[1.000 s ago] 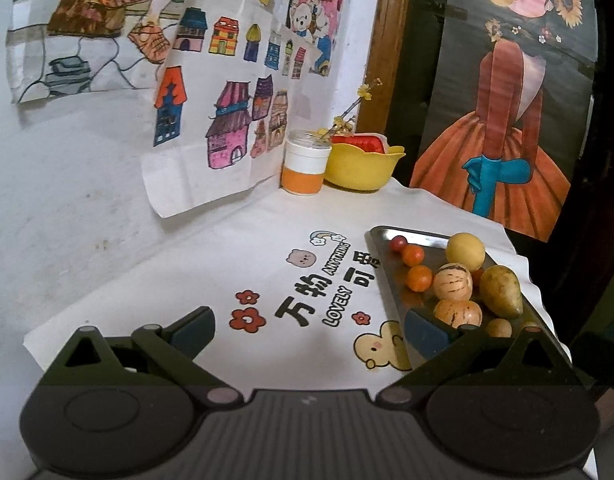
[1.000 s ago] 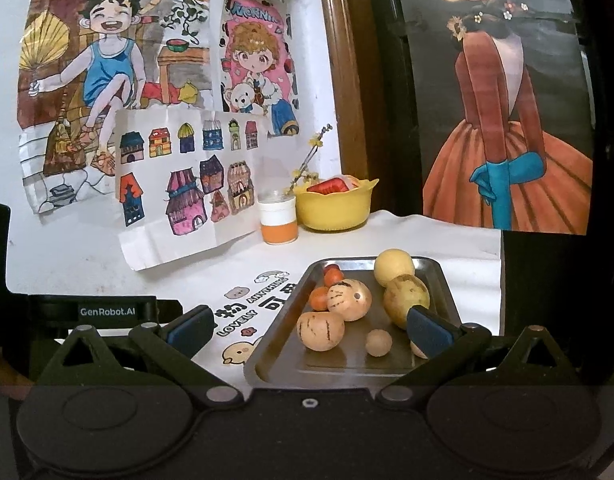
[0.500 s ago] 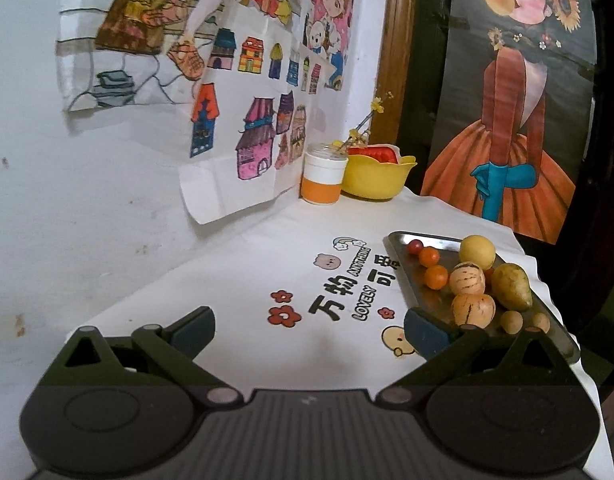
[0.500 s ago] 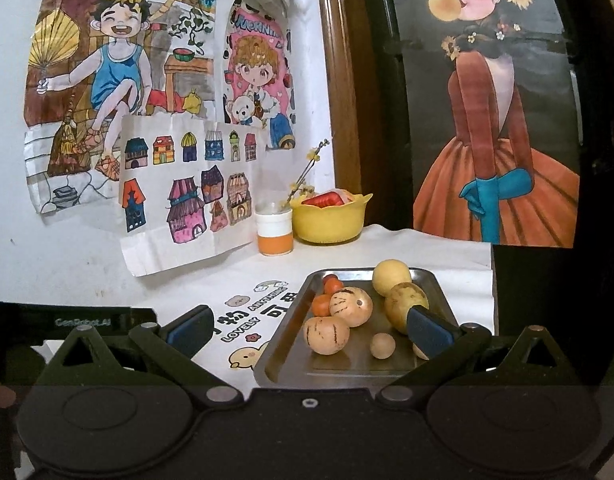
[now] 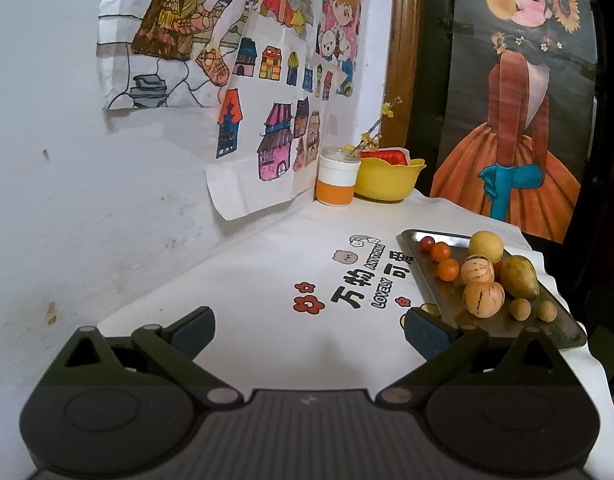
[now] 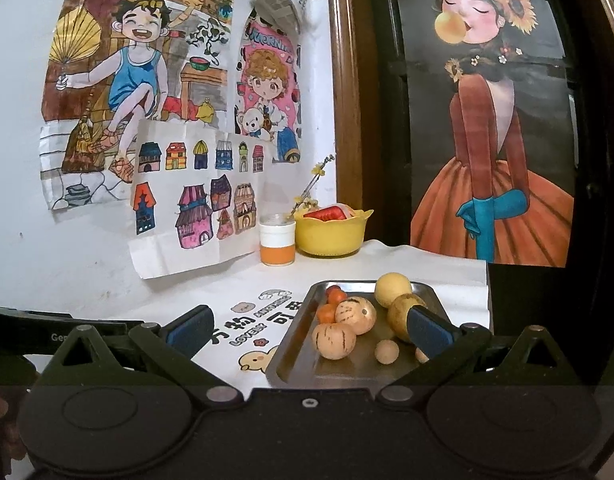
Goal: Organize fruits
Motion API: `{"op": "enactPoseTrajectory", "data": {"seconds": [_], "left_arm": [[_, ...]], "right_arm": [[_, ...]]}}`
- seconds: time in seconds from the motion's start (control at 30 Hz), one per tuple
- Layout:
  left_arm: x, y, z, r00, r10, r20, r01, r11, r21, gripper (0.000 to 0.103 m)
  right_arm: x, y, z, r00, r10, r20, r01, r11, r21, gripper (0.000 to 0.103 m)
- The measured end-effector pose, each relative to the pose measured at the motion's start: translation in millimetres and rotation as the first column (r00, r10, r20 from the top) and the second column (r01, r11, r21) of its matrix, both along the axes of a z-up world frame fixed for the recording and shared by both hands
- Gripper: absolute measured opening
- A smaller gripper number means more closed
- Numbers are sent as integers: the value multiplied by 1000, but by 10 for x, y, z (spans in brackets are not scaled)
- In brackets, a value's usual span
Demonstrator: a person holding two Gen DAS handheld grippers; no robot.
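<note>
Both jaws released, nothing held: left gripper (image 5: pixel 309 330) has drawn back from the rectangular metal tray (image 6: pixel 291 356), right gripper (image 6: pixel 311 330) holds near it. Mixed round fruits (image 6: pixel 334 341) crowd the tray at the cloth-covered table's (image 5: pixel 267 280) right edge. No pick begun.

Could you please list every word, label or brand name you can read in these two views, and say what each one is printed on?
"万物可爱": large black characters on the white tablecloth.
"LOVELY": on the tablecloth, beside the characters.
"ANYTHING": on the tablecloth, small and only just legible.
"MORNIN": cut off at the edge, on the pink cartoon poster.
"Gen": the rest hidden, on the dark device at the left edge of the right wrist view.
Nothing else is readable.
</note>
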State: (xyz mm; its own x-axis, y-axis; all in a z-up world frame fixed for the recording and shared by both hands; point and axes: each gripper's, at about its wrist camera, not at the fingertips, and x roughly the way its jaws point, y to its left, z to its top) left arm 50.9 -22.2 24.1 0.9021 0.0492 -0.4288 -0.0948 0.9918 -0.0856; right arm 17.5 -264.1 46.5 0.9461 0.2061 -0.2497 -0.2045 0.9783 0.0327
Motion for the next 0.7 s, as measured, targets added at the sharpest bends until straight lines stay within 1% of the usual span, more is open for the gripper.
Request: {"op": "enactPoseTrajectory", "data": {"seconds": [0.13,0.53,0.7], "left_arm": [[-51,1,-30,1000,4,6,-4,1000,11,103],[-243,82,-162,1000,22,21,-22,999,24,103],[-312,99,-191,999,14,37,-15,999,36,103]], "right_arm": [[-100,7,-66,1000,-14,-8,14,1000,16,102],[-273,82,-221,999,-42,4,42,999,4,102],[-349,91,-314,997,-71,13,71,997,4,102]]}}
